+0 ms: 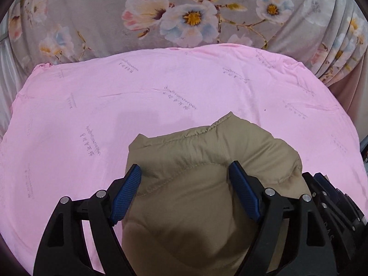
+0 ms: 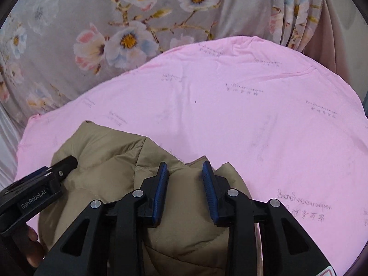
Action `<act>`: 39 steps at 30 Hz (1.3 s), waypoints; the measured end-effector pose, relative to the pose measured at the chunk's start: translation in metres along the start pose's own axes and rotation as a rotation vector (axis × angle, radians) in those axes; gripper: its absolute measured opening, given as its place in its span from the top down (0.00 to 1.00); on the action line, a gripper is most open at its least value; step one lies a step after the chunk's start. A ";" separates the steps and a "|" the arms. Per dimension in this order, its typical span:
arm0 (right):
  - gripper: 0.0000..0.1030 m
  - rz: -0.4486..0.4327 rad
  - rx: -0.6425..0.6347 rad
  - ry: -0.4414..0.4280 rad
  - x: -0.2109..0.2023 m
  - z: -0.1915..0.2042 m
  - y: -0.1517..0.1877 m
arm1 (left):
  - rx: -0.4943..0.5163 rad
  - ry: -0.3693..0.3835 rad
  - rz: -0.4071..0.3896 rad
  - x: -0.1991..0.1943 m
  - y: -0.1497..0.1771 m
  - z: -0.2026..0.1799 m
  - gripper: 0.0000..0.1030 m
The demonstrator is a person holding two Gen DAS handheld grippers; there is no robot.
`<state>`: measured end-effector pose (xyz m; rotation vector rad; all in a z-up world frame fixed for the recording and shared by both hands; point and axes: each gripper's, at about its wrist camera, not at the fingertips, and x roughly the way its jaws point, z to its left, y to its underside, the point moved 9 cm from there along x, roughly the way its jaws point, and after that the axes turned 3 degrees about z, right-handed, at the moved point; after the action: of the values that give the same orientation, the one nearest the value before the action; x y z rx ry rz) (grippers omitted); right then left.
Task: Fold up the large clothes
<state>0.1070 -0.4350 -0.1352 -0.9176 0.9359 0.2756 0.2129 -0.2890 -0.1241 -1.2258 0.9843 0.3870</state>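
In the left wrist view, a khaki quilted jacket (image 1: 207,184) fills the lower centre of the frame, puffy and soft, with stitched seams running across it and a gathered hem at its top edge. It lies bunched on a smooth pink sheet (image 1: 161,92) printed with faint lines of grey script. The left gripper (image 1: 185,172) has its black linkage arms rising from the bottom edge; its blue ribbed pads (image 1: 127,188) stand wide apart with a mound of the padded fabric bulging between them, so the jaws are open and not clamped. At the lower right edge, part of the other black tool shows. Across the top hangs a grey curtain (image 1: 92,11) with large pink, white and blue flowers, pleated at the upper right.

In the right wrist view, the jacket (image 2: 103,161) sits lower left, showing folded panels and a diagonal seam. The right gripper (image 2: 185,168) holds its blue pads (image 2: 161,191) a moderate gap apart over the fabric, open, with cloth between them but not pinched. Only this view shows the left tool's side, at the left edge, and fingers (image 2: 32,246) wrapped beneath it. The pink sheet (image 2: 253,115) spreads to the right, the floral curtain (image 2: 69,23) above.
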 end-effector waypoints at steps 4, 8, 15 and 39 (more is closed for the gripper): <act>0.70 0.015 0.019 -0.012 0.016 -0.006 0.004 | 0.007 -0.031 0.004 0.019 0.004 -0.004 0.23; 0.70 0.012 0.024 -0.009 0.025 -0.010 0.009 | 0.020 -0.054 -0.011 0.028 0.007 -0.007 0.22; 0.70 -0.006 0.007 0.023 0.033 -0.011 0.012 | 0.035 -0.089 -0.043 0.036 0.010 -0.010 0.21; 0.69 -0.012 0.022 0.003 0.039 -0.015 0.011 | 0.080 -0.172 -0.081 0.044 0.010 -0.018 0.20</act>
<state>0.1155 -0.4470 -0.1760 -0.9031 0.9344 0.2530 0.2224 -0.3127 -0.1649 -1.1361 0.7934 0.3793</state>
